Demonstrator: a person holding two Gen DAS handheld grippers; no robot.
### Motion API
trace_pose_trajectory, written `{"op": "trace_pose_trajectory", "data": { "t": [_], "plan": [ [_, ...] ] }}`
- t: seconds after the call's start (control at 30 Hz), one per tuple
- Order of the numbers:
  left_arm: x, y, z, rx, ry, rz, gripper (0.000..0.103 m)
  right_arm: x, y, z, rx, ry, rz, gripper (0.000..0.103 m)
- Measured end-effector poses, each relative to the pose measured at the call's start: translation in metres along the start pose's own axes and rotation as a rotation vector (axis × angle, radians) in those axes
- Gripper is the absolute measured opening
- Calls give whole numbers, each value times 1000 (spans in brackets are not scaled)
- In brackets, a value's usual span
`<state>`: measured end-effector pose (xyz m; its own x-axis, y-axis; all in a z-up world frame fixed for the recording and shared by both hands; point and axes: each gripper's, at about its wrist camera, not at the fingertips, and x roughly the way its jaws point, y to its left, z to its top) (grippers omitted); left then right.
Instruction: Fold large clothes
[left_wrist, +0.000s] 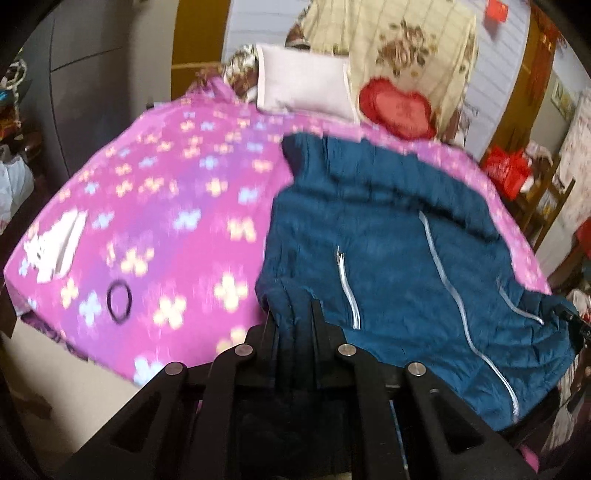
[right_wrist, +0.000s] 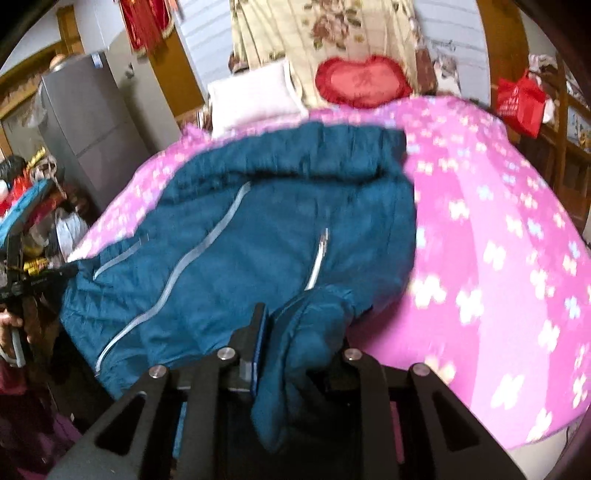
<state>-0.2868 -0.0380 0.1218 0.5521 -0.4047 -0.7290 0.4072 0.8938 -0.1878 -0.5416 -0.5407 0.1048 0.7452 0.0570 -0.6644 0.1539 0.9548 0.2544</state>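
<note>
At the near edge of the bed, both grippers bite the hem end of the blue jacket (left_wrist: 388, 251), one at each bottom corner, which looks like the hold needed to carry that end over toward the collar for a fold. The left gripper (left_wrist: 295, 314) has its jaws pressed together on a gathered, pleated bit of the hem; the right gripper (right_wrist: 295, 317) pinches a thicker bunched wad of the same cloth, so its jaws stand slightly apart around it. Beyond the grippers the jacket lies front up and spread across the pink flowered bedspread (left_wrist: 166, 192), crinkled and quilted-looking, with a pale main zip running its length and two short pocket zips beside it. Farther off, its collar end rolls into a soft ridge. Past that sit a white pillow (left_wrist: 303, 85) and a red heart cushion (left_wrist: 399, 107).
</note>
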Motion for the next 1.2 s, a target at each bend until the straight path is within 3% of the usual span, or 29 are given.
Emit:
{"op": "trace_pose_trajectory", "data": {
  "t": [0.13, 0.3, 0.43, 0.67, 0.87, 1.2],
  "plan": [
    [-7, -5, 36, -10, -76, -5, 0, -8, 2, 32, -7, -74, -15, 23],
    [6, -8, 75, -44, -112, 6, 0, -1, -8, 74, 20, -141, -57, 22],
    [22, -19, 101, -7, -137, 51, 0, 13, -20, 101, 53, -166, -82, 22],
    [59, -31, 150, 8, -171, 111, 0, 55, -35, 151, 69, -163, -153, 22],
    [102, -34, 194, -37, -167, 128, 0, 100, -54, 193, 94, -137, -211, 22],
    [195, -52, 242, -1, -155, 256, 0, 187, -87, 253, 142, -90, -263, 22]
  ]
}}
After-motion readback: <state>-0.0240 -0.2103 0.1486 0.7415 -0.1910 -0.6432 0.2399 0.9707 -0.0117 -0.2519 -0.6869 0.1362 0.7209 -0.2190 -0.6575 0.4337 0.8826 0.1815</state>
